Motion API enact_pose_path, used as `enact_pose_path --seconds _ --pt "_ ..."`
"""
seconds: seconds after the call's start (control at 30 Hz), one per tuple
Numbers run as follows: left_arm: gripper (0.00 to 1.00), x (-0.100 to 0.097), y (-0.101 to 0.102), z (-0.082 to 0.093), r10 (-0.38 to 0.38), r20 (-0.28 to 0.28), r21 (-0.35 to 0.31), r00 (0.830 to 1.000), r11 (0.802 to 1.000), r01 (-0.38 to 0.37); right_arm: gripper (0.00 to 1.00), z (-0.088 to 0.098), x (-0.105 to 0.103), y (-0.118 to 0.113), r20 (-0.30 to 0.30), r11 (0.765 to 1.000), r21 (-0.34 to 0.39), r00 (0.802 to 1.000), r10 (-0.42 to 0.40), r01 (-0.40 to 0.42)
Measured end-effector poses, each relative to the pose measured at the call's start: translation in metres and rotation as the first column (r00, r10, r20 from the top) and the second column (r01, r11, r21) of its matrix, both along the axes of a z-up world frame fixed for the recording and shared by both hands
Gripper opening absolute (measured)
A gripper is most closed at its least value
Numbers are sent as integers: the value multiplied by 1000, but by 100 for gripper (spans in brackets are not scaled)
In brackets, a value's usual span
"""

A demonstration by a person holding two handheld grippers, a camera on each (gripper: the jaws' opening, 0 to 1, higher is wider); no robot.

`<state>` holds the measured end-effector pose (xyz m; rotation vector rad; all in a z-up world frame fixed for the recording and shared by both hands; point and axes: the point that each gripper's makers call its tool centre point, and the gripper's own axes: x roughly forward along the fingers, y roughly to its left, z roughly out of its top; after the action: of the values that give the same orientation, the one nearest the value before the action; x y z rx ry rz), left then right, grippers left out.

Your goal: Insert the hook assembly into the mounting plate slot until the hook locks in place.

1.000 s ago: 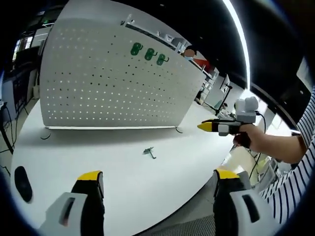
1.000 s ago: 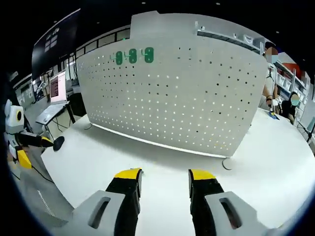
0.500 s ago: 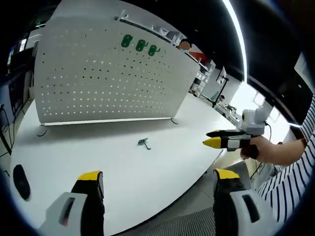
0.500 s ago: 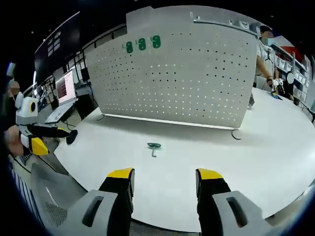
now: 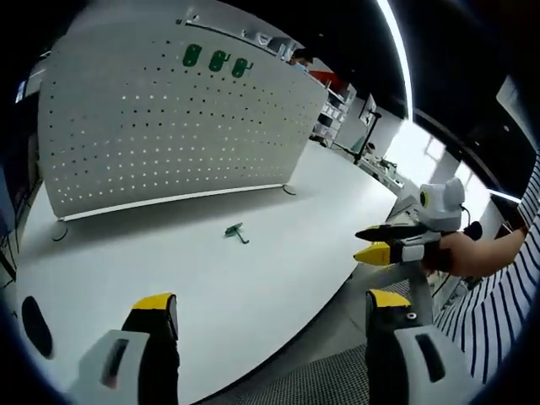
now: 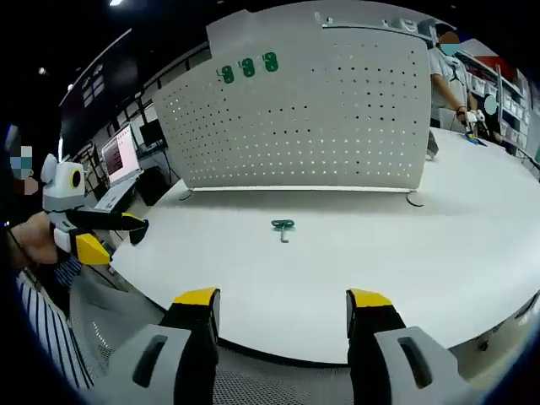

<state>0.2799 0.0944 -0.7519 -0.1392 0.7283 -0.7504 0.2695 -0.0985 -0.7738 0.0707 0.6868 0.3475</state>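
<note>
Right gripper view: both tongs (image 6: 283, 305) gape empty off the worktop (image 6: 405, 253) edge; the green hook (image 6: 283, 228) lies ungrasped before the upright pegboard (image 6: 337, 118), awaiting pickup

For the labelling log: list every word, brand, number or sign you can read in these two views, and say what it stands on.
No text can be read.
The monitor at the far left of the right gripper view shows content too small and blurred to read.
The pegboard, the three green hooks mounted on it and the loose green hook on the table show no lettering.
</note>
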Motion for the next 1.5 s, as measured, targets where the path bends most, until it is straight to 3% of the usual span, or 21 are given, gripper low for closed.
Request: enact_pose_path --seconds 0.27,0.6,1.03,1.5 --pt "94 15 -2 -7 -20 10 44 1000 999 19 56 -5 -16 2 -30 1000 7 1000 2 -2" --pt "93 30 -13 -27 -98 -6 102 995 990 98 54 -13 -12 8 -49 1000 -10 998 28 -29" --pt "92 70 -37 -44 -197 14 121 980 974 194 50 -19 -13 4 -73 1000 2 997 8 -7" --pt "85 104 -59 -69 -244 17 132 970 962 240 41 -20 -9 -2 -87 998 50 995 -39 43"
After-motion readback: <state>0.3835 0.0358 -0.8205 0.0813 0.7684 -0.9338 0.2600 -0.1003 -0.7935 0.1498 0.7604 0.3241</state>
